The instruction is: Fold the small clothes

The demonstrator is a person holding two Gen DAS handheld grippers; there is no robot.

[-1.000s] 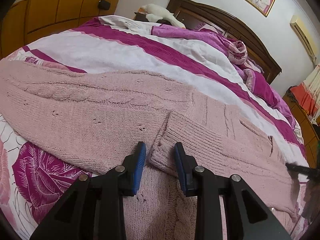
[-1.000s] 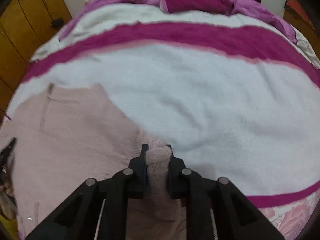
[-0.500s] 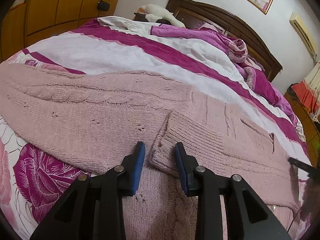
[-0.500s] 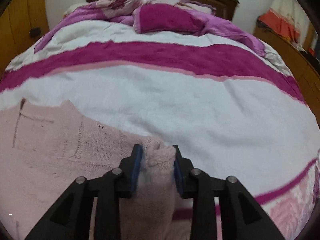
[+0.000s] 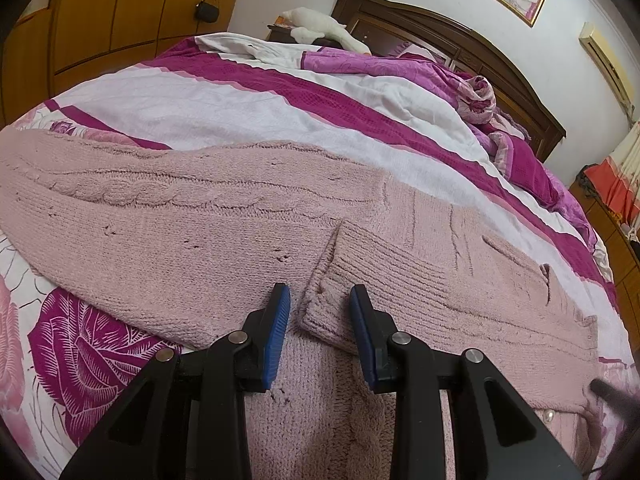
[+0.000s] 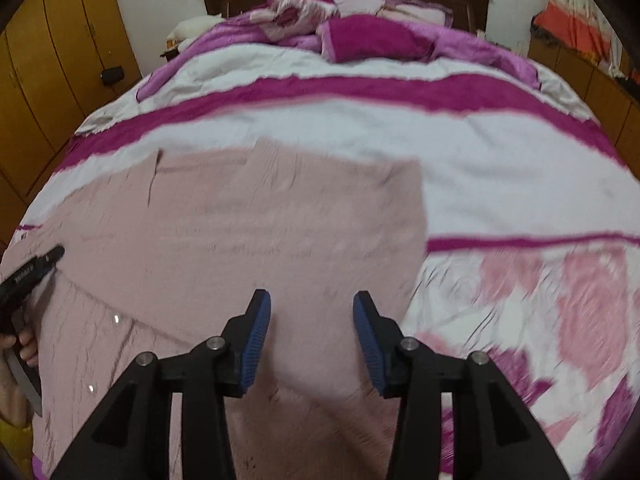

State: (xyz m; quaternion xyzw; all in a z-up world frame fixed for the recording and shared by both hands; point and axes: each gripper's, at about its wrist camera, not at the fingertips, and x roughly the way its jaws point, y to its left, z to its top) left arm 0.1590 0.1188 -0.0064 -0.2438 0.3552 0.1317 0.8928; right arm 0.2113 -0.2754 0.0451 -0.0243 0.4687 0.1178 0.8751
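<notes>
A pale pink cable-knit cardigan [image 5: 208, 224] lies spread on the bed. One sleeve is folded across its body, with the ribbed cuff [image 5: 340, 288] ending just ahead of my left gripper [image 5: 320, 312]. The left gripper is open, its blue pads either side of the cuff edge without pinching it. In the right wrist view the cardigan [image 6: 260, 232] lies flat and blurred. My right gripper [image 6: 312, 320] is open and empty above the knit. The left gripper's tip [image 6: 44, 260] shows at the left edge there.
The bed cover [image 5: 240, 108] has white and magenta stripes with a rose print near the front edge [image 6: 560, 300]. Crumpled purple bedding [image 5: 460, 80] lies by the dark headboard [image 5: 440, 28]. Wooden wardrobes [image 5: 100, 20] stand to the left.
My right gripper has opened and let go of the pink sleeve it was pinching, and it has pulled back and swung. The left gripper has barely moved.
</notes>
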